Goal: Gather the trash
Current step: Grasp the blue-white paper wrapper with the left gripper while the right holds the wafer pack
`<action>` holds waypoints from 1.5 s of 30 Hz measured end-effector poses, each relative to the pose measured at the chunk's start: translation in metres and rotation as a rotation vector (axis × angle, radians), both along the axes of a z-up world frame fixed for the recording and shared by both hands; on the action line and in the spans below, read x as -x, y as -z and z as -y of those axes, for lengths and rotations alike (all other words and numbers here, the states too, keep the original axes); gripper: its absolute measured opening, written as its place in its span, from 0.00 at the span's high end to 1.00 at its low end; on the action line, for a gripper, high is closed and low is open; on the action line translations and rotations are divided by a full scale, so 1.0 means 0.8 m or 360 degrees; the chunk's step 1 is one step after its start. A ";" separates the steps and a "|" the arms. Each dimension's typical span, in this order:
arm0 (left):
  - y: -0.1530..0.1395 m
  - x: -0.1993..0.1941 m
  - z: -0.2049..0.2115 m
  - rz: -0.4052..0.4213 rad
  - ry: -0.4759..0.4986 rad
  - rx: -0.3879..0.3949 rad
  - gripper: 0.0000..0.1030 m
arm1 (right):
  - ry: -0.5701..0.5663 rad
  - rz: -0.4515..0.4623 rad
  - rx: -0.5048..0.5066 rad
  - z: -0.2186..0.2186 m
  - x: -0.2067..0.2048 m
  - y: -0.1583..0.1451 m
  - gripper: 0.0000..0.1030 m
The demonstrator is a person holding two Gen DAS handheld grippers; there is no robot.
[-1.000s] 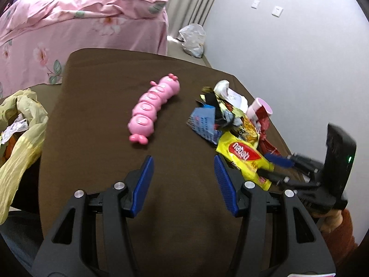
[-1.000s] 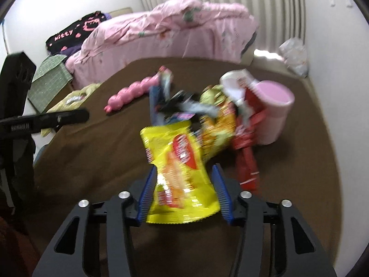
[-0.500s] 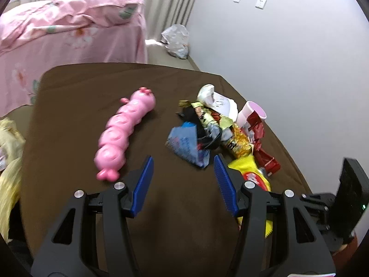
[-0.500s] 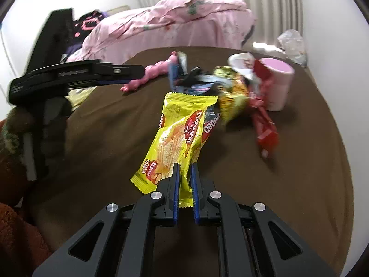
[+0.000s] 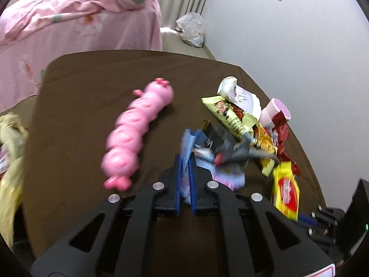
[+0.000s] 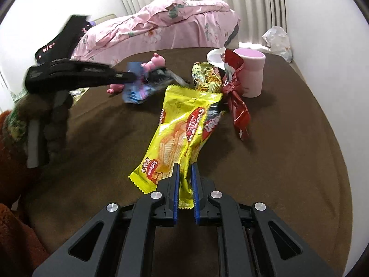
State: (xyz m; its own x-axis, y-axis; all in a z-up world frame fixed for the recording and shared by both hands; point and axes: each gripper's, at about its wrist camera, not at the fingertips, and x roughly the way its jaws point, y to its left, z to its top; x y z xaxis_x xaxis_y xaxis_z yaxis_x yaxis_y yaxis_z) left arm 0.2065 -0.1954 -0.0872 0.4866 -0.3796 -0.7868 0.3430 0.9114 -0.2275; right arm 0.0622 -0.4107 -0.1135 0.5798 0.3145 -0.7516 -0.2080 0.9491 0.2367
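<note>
A pile of snack wrappers lies on a brown table (image 6: 288, 161). My right gripper (image 6: 184, 168) is shut on a yellow wafer wrapper (image 6: 180, 133) and holds its near end. The same wrapper shows in the left wrist view (image 5: 286, 191). My left gripper (image 5: 184, 159) is shut on a blue and white wrapper (image 5: 186, 145), which is blurred; it also shows in the right wrist view (image 6: 135, 87). A gold-green wrapper (image 6: 205, 78), a red wrapper (image 6: 237, 101) and a black wrapper (image 5: 219, 136) lie in the pile.
A pink caterpillar toy (image 5: 138, 129) lies left of the pile. A pink cup (image 6: 251, 71) stands behind the red wrapper. A yellow plastic bag (image 5: 9, 161) hangs off the table's left side. A pink-covered bed (image 6: 161, 23) is behind. A grey wall is at right.
My left gripper moved right to the pile and shut on the blue and white wrapper. My right gripper stays shut on the yellow wrapper, which has lifted slightly toward me.
</note>
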 end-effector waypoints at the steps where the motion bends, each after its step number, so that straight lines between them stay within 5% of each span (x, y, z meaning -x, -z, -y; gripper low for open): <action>1: -0.004 0.006 -0.009 0.0010 -0.0009 -0.0020 0.94 | 0.0004 0.0003 -0.0001 0.000 0.001 0.000 0.89; 8: -0.022 0.053 -0.075 0.0137 -0.0073 -0.0220 0.93 | 0.0019 -0.0016 -0.0027 0.003 0.000 0.003 0.85; 12: -0.027 0.067 -0.092 0.0152 0.0003 -0.0077 0.65 | 0.0024 -0.0014 -0.0017 0.001 -0.001 0.003 0.85; 17: -0.039 0.079 -0.096 0.0193 0.0046 0.0039 0.64 | 0.0028 -0.0016 -0.0033 0.002 -0.002 0.003 0.85; 22: -0.036 0.062 -0.151 0.0122 -0.0286 0.0287 0.64 | 0.0036 -0.0020 -0.0070 0.007 -0.002 0.005 0.85; 25: -0.025 0.047 -0.164 0.0036 -0.0386 0.0296 0.64 | 0.0037 -0.0020 -0.0075 0.007 -0.003 0.005 0.85; 30: 0.001 0.044 -0.117 -0.0047 -0.0195 0.0088 0.64 | 0.0038 -0.0020 -0.0071 0.008 -0.003 0.005 0.85; 36: 0.015 0.054 -0.068 0.0013 -0.0055 -0.0179 0.64 | 0.0035 -0.0016 -0.0013 0.001 -0.002 0.003 0.85; 38: 0.016 0.056 -0.059 0.0017 -0.0010 -0.0199 0.64 | 0.0031 -0.0013 0.0008 -0.001 -0.001 0.002 0.85; 45: -0.001 0.050 -0.069 -0.0006 -0.0009 0.0030 0.64 | 0.0048 -0.0028 -0.0092 0.008 -0.003 0.005 0.85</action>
